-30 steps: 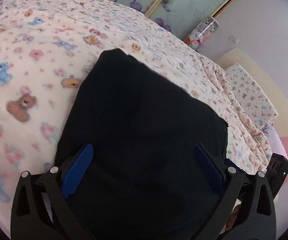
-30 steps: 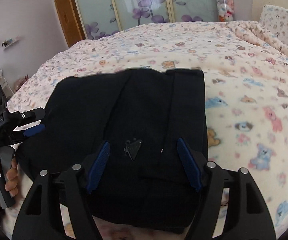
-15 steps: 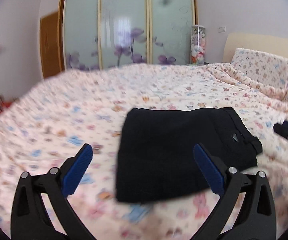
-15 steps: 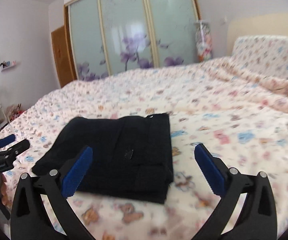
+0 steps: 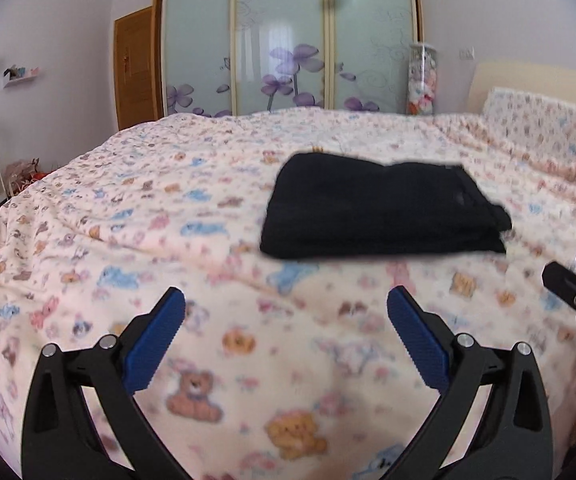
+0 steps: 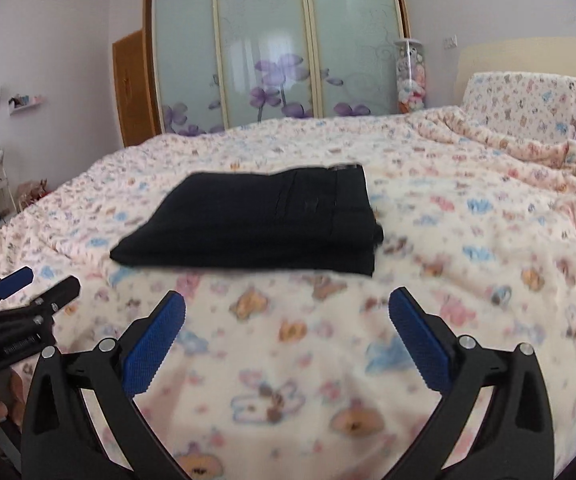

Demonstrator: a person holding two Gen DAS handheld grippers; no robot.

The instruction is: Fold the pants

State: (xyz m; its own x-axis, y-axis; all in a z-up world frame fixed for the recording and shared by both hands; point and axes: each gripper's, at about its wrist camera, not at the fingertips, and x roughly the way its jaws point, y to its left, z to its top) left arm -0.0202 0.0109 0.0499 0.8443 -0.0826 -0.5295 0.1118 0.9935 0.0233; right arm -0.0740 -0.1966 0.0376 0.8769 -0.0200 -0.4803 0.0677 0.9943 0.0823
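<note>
The black pants (image 6: 256, 220) lie in a compact folded stack on the bed (image 6: 467, 264), just above the middle of the right wrist frame, with the waistband end at the stack's right. The right tool (image 6: 287, 304), low in that frame, stands with its blue pads wide apart and nothing between them, and the left tool (image 5: 286, 302) is likewise spread and empty. Both are clear of the cloth, probably so the stack is not disturbed; the folding looks finished.
</note>
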